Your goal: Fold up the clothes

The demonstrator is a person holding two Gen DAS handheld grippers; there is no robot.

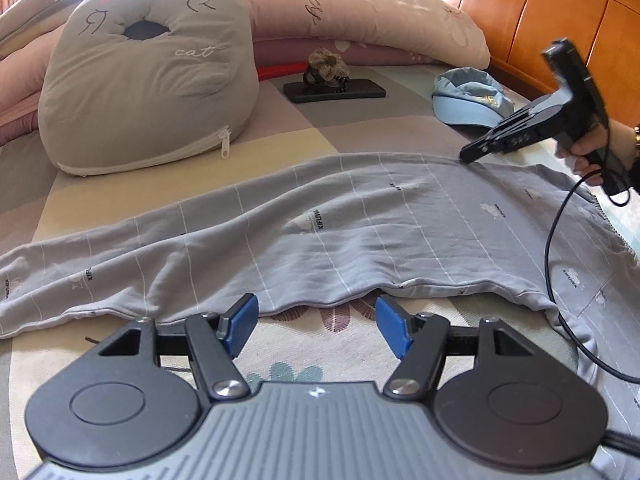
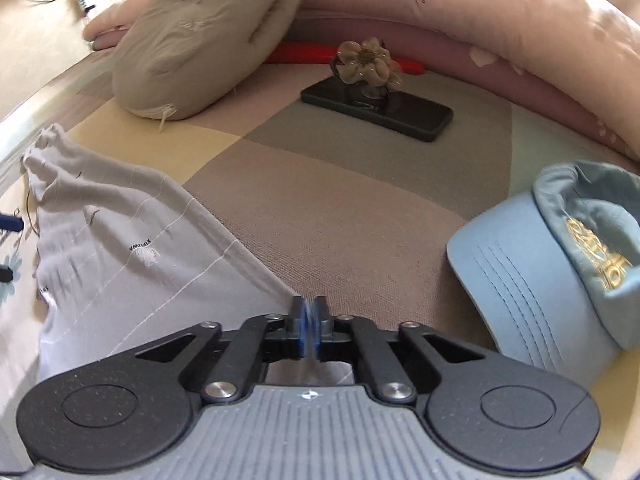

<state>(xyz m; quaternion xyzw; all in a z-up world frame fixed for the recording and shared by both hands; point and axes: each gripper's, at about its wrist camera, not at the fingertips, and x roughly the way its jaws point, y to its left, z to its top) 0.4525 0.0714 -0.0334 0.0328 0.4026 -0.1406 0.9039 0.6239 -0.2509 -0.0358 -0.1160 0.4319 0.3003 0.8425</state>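
A grey garment (image 1: 320,232) with thin white lines lies spread across the bed, wrinkled, its near hem wavy. My left gripper (image 1: 316,312) hovers open just before that hem, its blue pads (image 1: 244,320) empty and apart from the cloth. Held by a person's hand (image 1: 588,152), my right gripper (image 1: 468,156) meets the garment's far edge at the right. In the right wrist view the right gripper (image 2: 309,308) has its pads together, and the garment (image 2: 120,264) edge runs in between them.
A light blue cap (image 2: 552,280) lies just right of the right gripper. Beyond are a black phone (image 2: 376,108) with a flower clip (image 2: 366,60), a grey cat cushion (image 1: 148,76), pink pillows (image 1: 360,4) and a wooden headboard (image 1: 540,20). A black cable (image 1: 554,240) crosses the garment's right side.
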